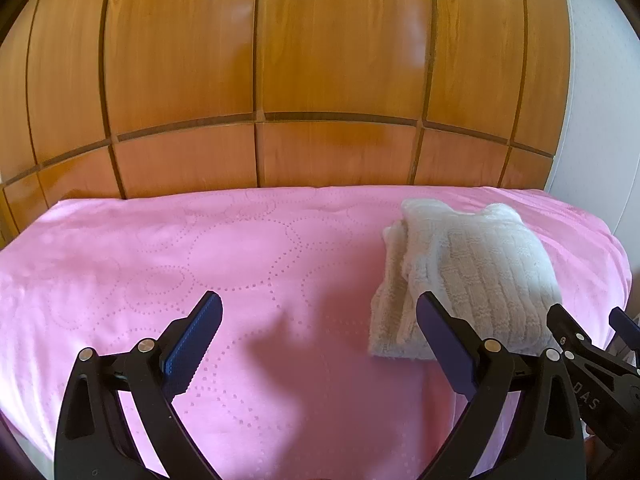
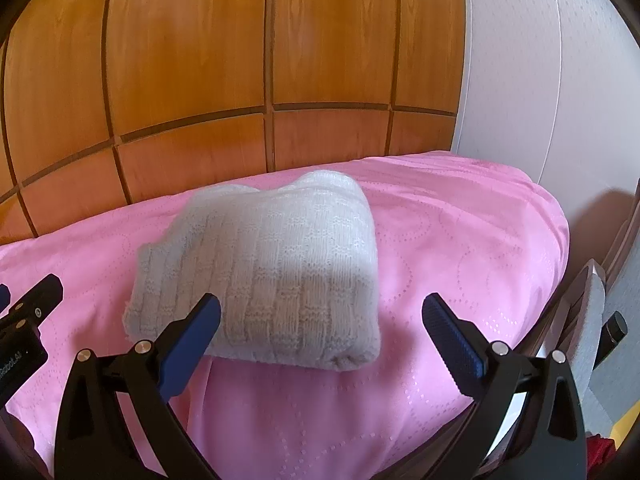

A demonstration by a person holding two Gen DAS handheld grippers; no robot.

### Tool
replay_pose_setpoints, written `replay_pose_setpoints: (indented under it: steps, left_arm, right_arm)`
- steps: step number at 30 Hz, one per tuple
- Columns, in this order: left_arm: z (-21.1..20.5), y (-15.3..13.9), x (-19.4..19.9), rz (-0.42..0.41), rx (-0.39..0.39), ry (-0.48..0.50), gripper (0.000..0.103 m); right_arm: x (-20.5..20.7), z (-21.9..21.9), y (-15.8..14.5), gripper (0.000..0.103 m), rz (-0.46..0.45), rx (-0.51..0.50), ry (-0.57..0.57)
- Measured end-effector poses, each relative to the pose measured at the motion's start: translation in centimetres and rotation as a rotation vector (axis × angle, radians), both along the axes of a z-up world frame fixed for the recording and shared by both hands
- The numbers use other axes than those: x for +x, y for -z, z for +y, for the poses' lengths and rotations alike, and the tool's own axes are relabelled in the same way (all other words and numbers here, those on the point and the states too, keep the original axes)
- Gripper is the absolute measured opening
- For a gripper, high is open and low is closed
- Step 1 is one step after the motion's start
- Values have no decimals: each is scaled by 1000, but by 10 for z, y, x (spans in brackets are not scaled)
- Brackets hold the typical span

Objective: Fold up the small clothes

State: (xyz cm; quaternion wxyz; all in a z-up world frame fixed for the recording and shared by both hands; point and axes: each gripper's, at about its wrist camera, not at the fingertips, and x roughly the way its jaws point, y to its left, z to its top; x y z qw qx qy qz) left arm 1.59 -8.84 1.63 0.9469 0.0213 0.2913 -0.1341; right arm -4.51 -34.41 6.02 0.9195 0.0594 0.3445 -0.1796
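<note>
A white knitted garment lies folded into a thick bundle on the pink cloth, toward its right side. It also shows in the right wrist view. My left gripper is open and empty, hovering over bare pink cloth to the left of the bundle, its right finger overlapping the bundle's near left corner. My right gripper is open and empty, just in front of the bundle's near edge. The right gripper also shows at the right edge of the left wrist view.
The pink cloth covers a raised surface that drops off at the right and near sides. A wooden panelled wall stands right behind it. A white wall is at the right, with a chair beside the surface.
</note>
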Motion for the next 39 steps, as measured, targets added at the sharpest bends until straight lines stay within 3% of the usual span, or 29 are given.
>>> replay_pose_setpoints:
  steps: [33, 39]
  left_arm:
    - [0, 2, -4, 7, -2, -3, 99]
    - [1, 13, 4, 47, 30, -26, 99]
  right_arm:
    - [0, 1, 11, 101, 17, 14, -28]
    - [8, -26, 0, 101, -27, 49, -12]
